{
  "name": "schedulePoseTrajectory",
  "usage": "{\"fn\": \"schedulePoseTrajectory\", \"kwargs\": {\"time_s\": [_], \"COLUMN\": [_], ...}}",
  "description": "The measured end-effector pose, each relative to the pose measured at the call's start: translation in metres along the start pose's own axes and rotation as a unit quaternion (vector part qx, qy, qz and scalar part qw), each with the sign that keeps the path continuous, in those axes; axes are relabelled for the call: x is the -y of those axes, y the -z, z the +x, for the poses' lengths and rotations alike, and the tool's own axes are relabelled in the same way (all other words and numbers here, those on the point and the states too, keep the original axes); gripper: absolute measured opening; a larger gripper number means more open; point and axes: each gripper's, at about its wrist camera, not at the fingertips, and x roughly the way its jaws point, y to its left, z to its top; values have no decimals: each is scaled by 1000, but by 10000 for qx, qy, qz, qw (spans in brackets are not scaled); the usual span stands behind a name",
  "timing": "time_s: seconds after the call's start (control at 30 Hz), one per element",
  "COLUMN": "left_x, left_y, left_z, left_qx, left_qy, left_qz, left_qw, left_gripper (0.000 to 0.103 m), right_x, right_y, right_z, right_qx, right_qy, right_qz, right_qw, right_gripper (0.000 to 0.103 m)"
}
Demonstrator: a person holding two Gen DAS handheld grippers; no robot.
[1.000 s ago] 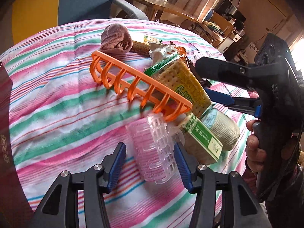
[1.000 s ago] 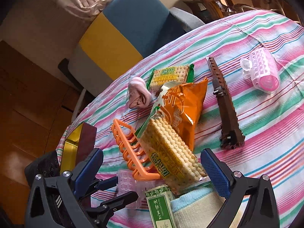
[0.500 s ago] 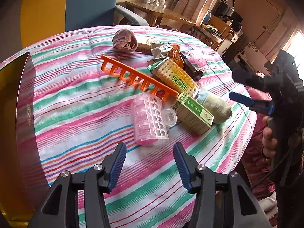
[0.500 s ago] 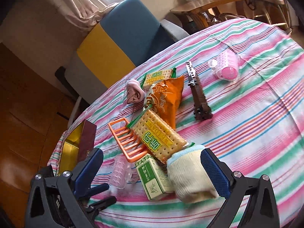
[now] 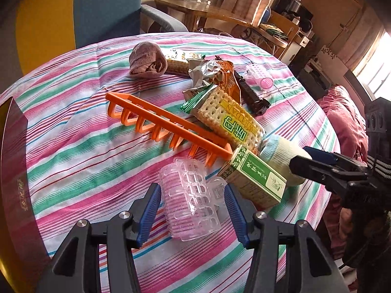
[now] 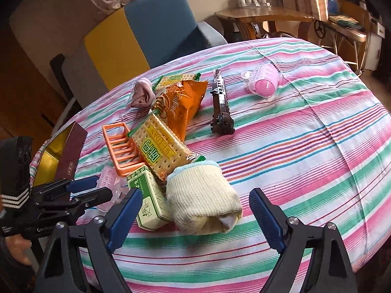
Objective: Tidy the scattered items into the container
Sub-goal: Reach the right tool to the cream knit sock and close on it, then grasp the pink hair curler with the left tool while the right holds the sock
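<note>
A clear pink hair roller (image 5: 190, 199) lies on the striped cloth between the fingers of my open left gripper (image 5: 193, 210); the pads stand beside it, contact unclear. My right gripper (image 6: 195, 217) is open around a rolled cream sock (image 6: 202, 197). Beside the sock lie a green box (image 6: 146, 195), a cracker pack (image 6: 161, 149) and an orange rack (image 6: 122, 149). A dark red box with a gold inside (image 6: 63, 156) stands at the table's left edge; it also shows in the left wrist view (image 5: 12, 171).
Farther back lie an orange snack bag (image 6: 180, 107), a pink sock (image 6: 141, 95), a second cracker pack (image 6: 176, 79), a brown brick strip (image 6: 221, 105) and a second pink roller (image 6: 264, 83). A blue and yellow chair (image 6: 136, 36) stands behind the round table.
My left gripper pulled back from the roller, then moved in again so the roller sits between its fingers. My right gripper rose and backed off, then came down over the cream sock.
</note>
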Motion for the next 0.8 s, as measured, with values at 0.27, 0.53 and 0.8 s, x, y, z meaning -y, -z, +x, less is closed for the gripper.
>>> {"fn": "schedulePoseTrajectory", "kwargs": {"time_s": [0.27,0.53,0.8], "left_x": [-6,-5,-7], "left_y": [7,30,65], "left_z": [0,-12,-35], "left_qx": [-26,11,32], "left_qy": [110,235,174], "left_qz": [-126,-139,-243], "left_qw": [9999,9996,9995], "left_gripper": [47,45,45], "right_x": [3,8,-2], "right_y": [8,25,38], "right_z": [16,-2,-7], "right_qx": [-90,42,92], "right_qy": [258,597,695], "right_qz": [-38,61,-84], "right_qw": [9996,9982,9975], "right_gripper": [67,67,68]}}
